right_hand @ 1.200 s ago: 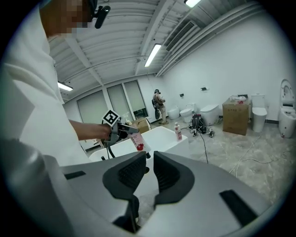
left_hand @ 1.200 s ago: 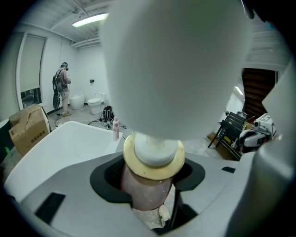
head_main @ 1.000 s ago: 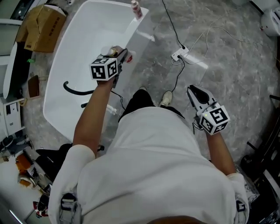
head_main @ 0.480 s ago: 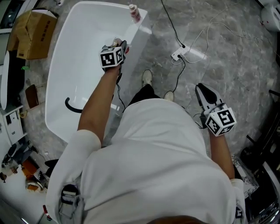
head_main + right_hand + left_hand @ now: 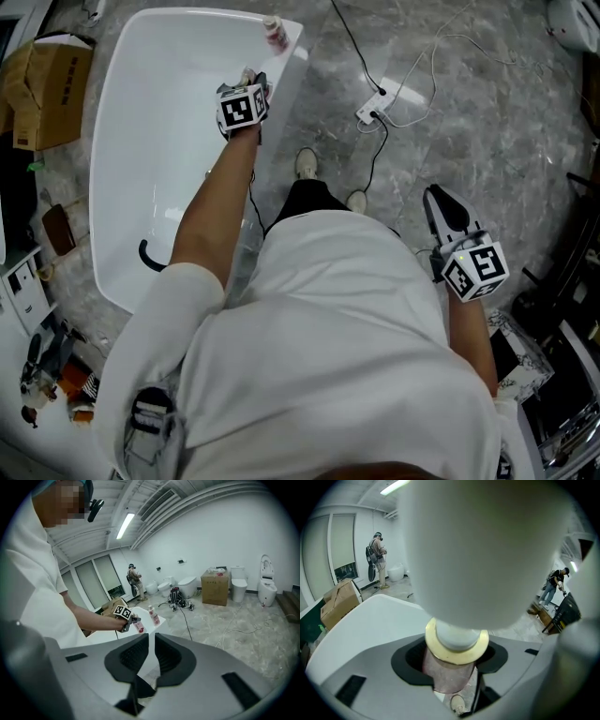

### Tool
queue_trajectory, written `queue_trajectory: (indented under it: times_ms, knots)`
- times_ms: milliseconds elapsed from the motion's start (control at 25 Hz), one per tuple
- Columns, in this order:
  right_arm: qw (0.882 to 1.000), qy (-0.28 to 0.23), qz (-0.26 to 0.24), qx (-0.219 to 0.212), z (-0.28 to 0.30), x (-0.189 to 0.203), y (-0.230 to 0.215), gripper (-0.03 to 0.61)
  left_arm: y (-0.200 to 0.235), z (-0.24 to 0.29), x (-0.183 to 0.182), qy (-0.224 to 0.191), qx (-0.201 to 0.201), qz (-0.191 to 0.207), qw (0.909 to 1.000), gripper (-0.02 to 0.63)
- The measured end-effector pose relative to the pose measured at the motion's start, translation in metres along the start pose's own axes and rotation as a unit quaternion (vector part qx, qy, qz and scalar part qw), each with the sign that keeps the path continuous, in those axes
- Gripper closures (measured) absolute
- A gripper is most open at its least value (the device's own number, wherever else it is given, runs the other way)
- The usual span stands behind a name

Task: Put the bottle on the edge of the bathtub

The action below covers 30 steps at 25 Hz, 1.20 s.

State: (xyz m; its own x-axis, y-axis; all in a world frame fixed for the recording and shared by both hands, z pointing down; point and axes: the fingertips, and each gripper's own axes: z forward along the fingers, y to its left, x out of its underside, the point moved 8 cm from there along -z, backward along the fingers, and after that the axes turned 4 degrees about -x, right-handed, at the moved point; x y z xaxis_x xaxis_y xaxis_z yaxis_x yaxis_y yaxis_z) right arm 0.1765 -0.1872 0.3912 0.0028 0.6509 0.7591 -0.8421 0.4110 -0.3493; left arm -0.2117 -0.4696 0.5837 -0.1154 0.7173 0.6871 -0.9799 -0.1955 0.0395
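A pink bottle (image 5: 265,91) with a white cap and gold collar is clamped in my left gripper (image 5: 255,82), which hovers over the right rim of the white bathtub (image 5: 292,64). In the left gripper view the bottle (image 5: 451,667) fills the middle, its cap toward the camera, with the black pads pressed on its body. A second pink bottle (image 5: 273,33) stands upright on the tub's far right corner, just beyond the held one. My right gripper (image 5: 442,202) hangs over the floor at the right, its jaws together and empty; its view shows the left gripper (image 5: 132,623) and both bottles far off.
A black hose (image 5: 150,258) lies inside the tub. A power strip with cables (image 5: 375,108) sits on the grey marble floor right of the tub. A cardboard box (image 5: 47,80) stands at the tub's left. Toilets and a box (image 5: 215,581) line the far wall.
My left gripper has carried the bottle along the tub's right rim toward the far corner, closer to the standing bottle. The right gripper has stayed by my side.
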Motion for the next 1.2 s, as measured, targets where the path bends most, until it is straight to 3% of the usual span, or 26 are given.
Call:
queue_trajectory:
  times_ms: [560, 920, 1200]
  knots:
    - [0.997, 0.005, 0.045, 0.060, -0.015, 0.012, 0.005, 0.528, -0.004, 0.049, -0.003, 0.011, -0.019, 0.019, 0.9996, 0.377]
    - [0.996, 0.003, 0.058, 0.074, -0.025, 0.028, 0.014, 0.528, -0.007, 0.053, 0.003, 0.000, -0.029, 0.013, 0.9995, 0.373]
    - [0.995, -0.004, 0.057, 0.077, -0.035, 0.034, 0.016, 0.526, -0.012, 0.049, 0.003, -0.008, -0.037, 0.032, 0.9988, 0.356]
